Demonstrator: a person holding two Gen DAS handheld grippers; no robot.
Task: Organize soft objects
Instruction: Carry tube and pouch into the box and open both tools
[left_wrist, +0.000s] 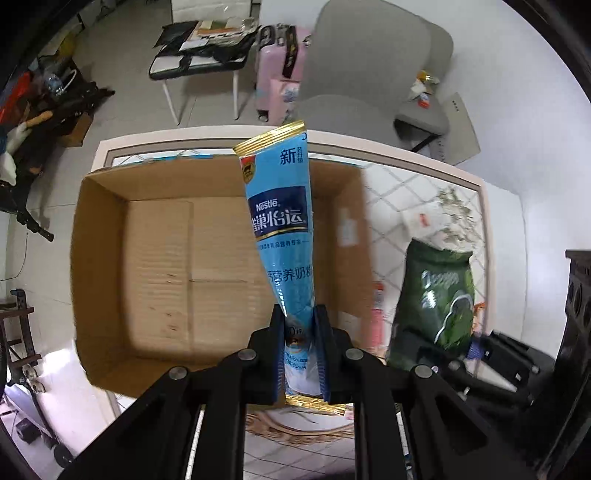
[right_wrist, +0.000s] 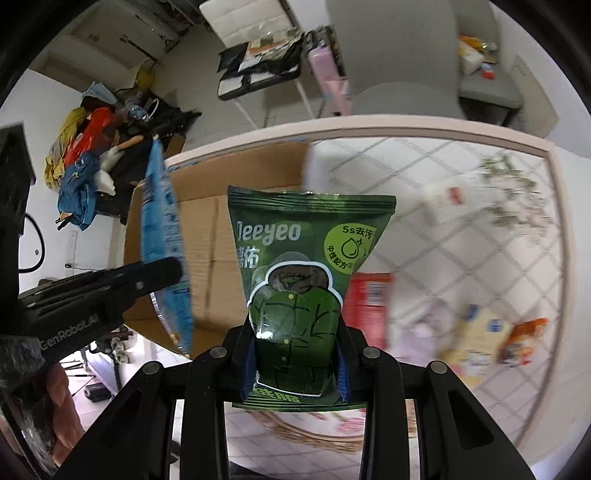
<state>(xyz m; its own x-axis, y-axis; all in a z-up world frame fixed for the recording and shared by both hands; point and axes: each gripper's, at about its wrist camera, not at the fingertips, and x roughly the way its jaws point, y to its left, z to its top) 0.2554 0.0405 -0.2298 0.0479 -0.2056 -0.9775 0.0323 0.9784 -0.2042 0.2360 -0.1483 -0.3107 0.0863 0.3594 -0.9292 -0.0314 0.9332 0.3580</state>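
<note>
My left gripper (left_wrist: 301, 321) is shut on a blue Nestle milk powder packet (left_wrist: 282, 214) and holds it upright above the open cardboard box (left_wrist: 110, 258). The packet also shows edge-on in the right wrist view (right_wrist: 162, 236), with the left gripper (right_wrist: 173, 271) on it. My right gripper (right_wrist: 295, 325) is shut on a green Jeeyeo wipes pack (right_wrist: 299, 258), held above the table by the box's (right_wrist: 207, 229) right side. The green pack shows in the left wrist view (left_wrist: 436, 295) to the right of the box.
The box stands on a tiled-pattern table (right_wrist: 461, 177). On the table to the right lie a red packet (right_wrist: 369, 295), a yellow packet (right_wrist: 476, 339), an orange packet (right_wrist: 524, 339) and a white tissue pack (right_wrist: 443, 199). Grey chairs (left_wrist: 369, 62) stand behind the table.
</note>
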